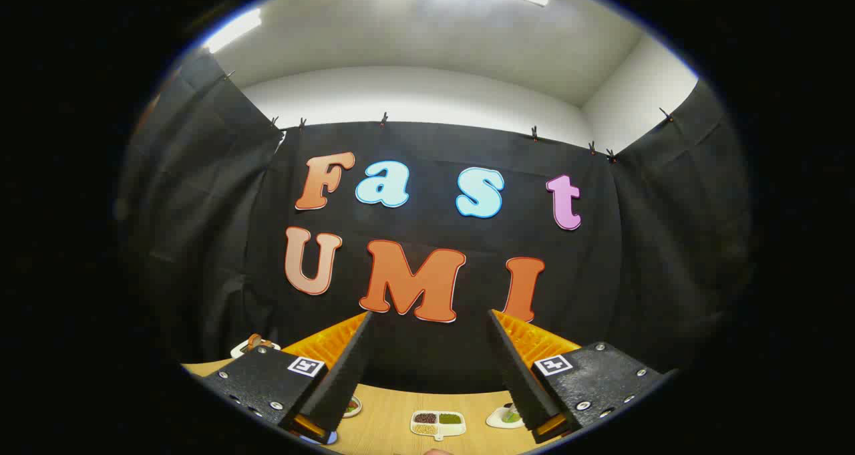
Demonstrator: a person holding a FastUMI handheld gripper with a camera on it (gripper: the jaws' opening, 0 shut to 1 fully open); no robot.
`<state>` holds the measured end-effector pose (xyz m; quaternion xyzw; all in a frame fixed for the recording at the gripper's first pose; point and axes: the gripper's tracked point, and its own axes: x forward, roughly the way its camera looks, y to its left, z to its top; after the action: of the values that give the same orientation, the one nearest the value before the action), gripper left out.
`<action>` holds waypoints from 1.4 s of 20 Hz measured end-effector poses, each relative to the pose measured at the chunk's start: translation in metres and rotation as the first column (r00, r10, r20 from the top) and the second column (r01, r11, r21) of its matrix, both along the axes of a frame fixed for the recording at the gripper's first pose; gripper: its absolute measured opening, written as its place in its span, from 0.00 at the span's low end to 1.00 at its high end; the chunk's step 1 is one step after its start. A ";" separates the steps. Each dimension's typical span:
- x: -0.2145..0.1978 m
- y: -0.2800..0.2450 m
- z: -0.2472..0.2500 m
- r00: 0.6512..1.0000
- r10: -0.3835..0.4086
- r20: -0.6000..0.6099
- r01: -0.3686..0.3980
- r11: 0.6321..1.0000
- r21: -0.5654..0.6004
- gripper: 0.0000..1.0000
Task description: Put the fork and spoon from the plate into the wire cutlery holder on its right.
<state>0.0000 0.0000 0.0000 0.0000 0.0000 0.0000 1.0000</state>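
Gripper view | gripper (427, 321) fingers spread wide, holding nothing | we see it aimed level at the wall; table (391, 418) far below | plate, fork, spoon, holder: we cannot place them | judgement: tilt down first.

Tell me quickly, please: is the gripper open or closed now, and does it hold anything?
Gripper: open, fingers spread wide, holding nothing, raised above the table and facing the booth wall.

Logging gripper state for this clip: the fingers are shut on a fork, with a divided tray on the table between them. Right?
Not quite. The gripper view shows the gripper open, fingers wide apart and holding nothing. The rest stands: the divided tray lies on the table between them.
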 end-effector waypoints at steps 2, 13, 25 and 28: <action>0.003 -0.001 -0.001 1.000 -0.002 0.000 0.002 1.000 0.016 0.98; 0.024 0.022 -0.015 0.999 0.035 -0.024 -0.033 0.995 0.091 0.98; 0.017 0.173 -0.145 0.877 0.316 -0.362 -0.272 0.948 0.167 0.97; 0.005 0.212 -0.194 0.791 0.359 -0.495 -0.303 0.933 0.193 0.98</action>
<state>0.0049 0.2119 -0.1938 0.0518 0.2715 0.1753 0.9449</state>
